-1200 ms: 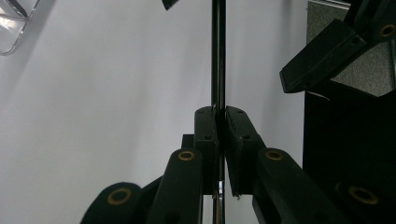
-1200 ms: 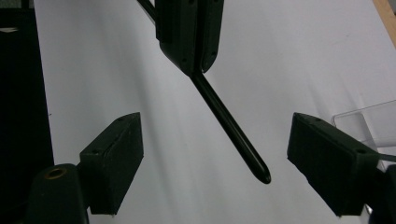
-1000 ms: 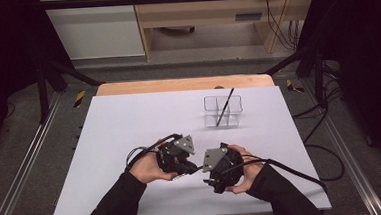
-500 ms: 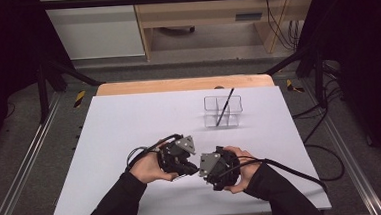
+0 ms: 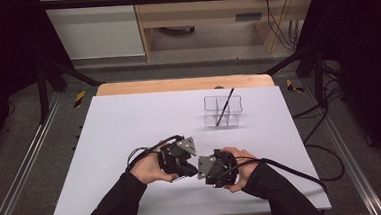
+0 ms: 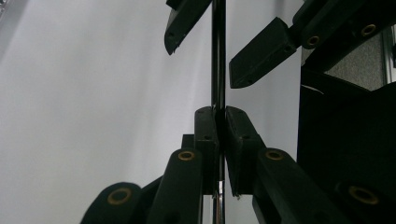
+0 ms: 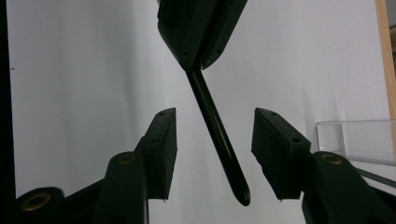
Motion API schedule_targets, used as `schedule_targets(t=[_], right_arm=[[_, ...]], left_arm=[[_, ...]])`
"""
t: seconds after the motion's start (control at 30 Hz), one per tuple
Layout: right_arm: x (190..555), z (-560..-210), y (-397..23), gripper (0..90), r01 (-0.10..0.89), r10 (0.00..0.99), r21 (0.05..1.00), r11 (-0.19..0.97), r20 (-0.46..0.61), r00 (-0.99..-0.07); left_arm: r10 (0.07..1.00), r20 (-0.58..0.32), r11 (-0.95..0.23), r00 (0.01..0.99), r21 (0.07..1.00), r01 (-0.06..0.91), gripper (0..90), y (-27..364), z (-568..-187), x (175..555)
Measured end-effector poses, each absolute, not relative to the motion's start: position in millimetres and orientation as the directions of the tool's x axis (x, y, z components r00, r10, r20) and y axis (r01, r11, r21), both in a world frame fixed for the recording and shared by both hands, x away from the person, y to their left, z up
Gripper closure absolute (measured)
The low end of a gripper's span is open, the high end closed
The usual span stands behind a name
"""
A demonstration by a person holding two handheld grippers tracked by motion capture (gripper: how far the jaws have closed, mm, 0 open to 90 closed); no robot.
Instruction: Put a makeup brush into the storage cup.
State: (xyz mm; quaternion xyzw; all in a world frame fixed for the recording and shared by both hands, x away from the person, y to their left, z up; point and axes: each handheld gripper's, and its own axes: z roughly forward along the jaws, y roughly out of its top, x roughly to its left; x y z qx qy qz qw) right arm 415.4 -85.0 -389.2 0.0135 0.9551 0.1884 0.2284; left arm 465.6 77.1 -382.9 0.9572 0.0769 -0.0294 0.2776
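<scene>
Between the spread right claw (image 7: pixel 212 156), black pen (image 7: pixel 217 135), untouched, closing, left claw (image 6: pixel 218 135) pinching it

organizer (image 5: pixel 223 111) far right on table (image 5: pixel 129 126) | grippers near edge (facing)

Overhead forward-down view; two close jaw-level views

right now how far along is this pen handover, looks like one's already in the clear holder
Done: one black pen already leans in the clear holder. In hand: the left gripper is shut on a second black pen, and the right gripper has just been closing around its free end, pads not yet touching. Left: finish the handover, then probably carry it across the table to the holder.
</scene>
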Motion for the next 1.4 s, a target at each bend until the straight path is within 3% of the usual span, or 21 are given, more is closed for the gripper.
schedule_targets(t=[0.03, 0.07, 0.1, 0.17, 0.93, 1.4], right_arm=[[415.2, -388.7, -84.6, 52.3, -0.063, 0.107, 0.362, 0.93, -0.432, -0.896], [414.1, -388.3, -84.3, 53.1, -0.052, 0.114, 0.356, 0.933, -0.43, -0.896], [412.7, -388.1, -83.6, 53.9, -0.038, 0.124, 0.354, 0.934, -0.424, -0.897], [416.5, -388.5, -82.5, 55.6, -0.1, 0.07, 0.355, 0.93, -0.437, -0.897], [414.6, -391.2, -78.9, 73.5, -0.127, 0.023, 0.309, 0.943, -0.439, -0.898], [413.0, -394.8, -77.8, 79.1, -0.153, -0.015, 0.274, 0.949, -0.448, -0.894]], left_arm=[[0.165, -0.129, -0.806, 0.978, 0.554, 0.209, 83.3, 75.1, -385.5, 461.8], [0.123, -0.095, -0.841, 0.988, 0.518, 0.155, 83.3, 77.1, -383.2, 465.8], [0.13, -0.1, -0.837, 0.987, 0.522, 0.163, 83.3, 76.8, -383.9, 465.1], [0.142, -0.117, -0.829, 0.983, 0.529, 0.183, 83.4, 76.3, -385.3, 463.5], [0.122, -0.12, -0.85, 0.985, 0.499, 0.166, 83.4, 76.4, -385.9, 463.4], [0.122, -0.131, -0.85, 0.984, 0.498, 0.172, 83.4, 75.9, -386.3, 463.8]])
